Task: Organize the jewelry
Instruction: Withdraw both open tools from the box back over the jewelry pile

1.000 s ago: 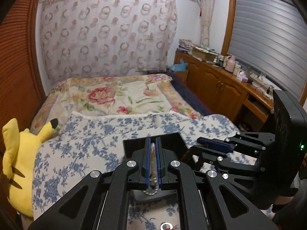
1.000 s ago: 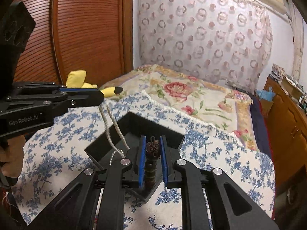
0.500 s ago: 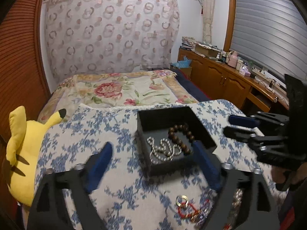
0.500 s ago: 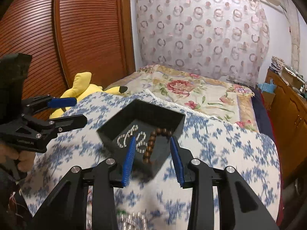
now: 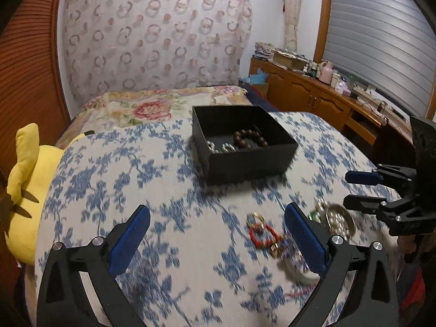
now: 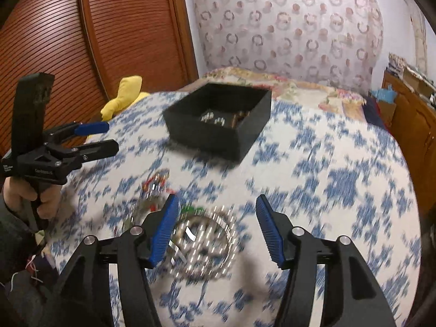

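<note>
A black box (image 5: 250, 160) (image 6: 212, 136) sits on the blue-flowered cloth (image 5: 152, 179); inside lie a brown bead bracelet (image 5: 249, 136) and a silver chain (image 5: 220, 147). Nearer me lies a loose pile: a red bracelet (image 5: 263, 233), a gold ring (image 5: 256, 218) and a silver beaded bracelet (image 5: 339, 220) (image 6: 204, 245). My left gripper (image 5: 217, 212) hangs over the cloth just left of the pile, jaws still opening, nothing between them. My right gripper (image 6: 217, 200) is above the silver beaded bracelet, jaws opening, not touching it.
A yellow plush toy (image 5: 24, 185) (image 6: 125, 95) lies at the cloth's left edge. A floral bedspread (image 5: 152, 106) stretches behind the box. A wooden cabinet (image 5: 313, 100) with clutter runs along the right, and a slatted wardrobe door (image 6: 68, 41) stands on the left.
The left gripper let go of the silver chain and the right of the brown bead bracelet; both now lie in the box. Both grippers pulled back and down toward the loose pile, jaws widening.
</note>
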Available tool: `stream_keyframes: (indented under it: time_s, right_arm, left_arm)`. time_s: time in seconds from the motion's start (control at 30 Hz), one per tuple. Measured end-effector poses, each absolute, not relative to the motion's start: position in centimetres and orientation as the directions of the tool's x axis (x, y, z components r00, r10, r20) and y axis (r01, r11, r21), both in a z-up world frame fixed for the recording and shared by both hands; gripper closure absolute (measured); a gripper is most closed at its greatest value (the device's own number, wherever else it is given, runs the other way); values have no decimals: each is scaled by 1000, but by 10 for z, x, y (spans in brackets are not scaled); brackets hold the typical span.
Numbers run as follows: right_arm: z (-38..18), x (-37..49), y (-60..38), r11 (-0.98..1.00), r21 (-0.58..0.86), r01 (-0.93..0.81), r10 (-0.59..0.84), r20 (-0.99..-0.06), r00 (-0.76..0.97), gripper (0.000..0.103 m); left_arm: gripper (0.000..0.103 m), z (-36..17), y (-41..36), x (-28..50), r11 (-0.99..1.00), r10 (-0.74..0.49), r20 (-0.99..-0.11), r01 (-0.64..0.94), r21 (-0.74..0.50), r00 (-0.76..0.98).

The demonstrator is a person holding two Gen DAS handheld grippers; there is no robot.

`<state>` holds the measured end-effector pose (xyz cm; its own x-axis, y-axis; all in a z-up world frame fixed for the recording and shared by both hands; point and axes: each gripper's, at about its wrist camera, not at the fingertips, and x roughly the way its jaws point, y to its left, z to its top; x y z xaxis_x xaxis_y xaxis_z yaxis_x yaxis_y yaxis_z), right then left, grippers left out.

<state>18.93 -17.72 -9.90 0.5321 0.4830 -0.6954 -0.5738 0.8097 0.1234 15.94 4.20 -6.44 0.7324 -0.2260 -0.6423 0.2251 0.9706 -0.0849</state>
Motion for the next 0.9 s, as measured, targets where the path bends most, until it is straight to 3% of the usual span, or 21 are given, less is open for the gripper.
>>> stream_keyframes:
  time_s: [0.27,0.53,0.9]
  right_arm:
    - [-115,175,-167,801,147,-580,486,-726,487,38]
    - [-126,178,-157,824,77,-562,412,-761,500,37]
    - [-108,161,-173,827,38,-561,419,-707,569,41]
  left_arm:
    - [8,-73,37,135,964,-257,-648,234,-124,717]
    - [8,-81,30,130,961,-268,-667,245,-130,695]
    - [8,-88,9,133,949,-295,-694,286,-132,657]
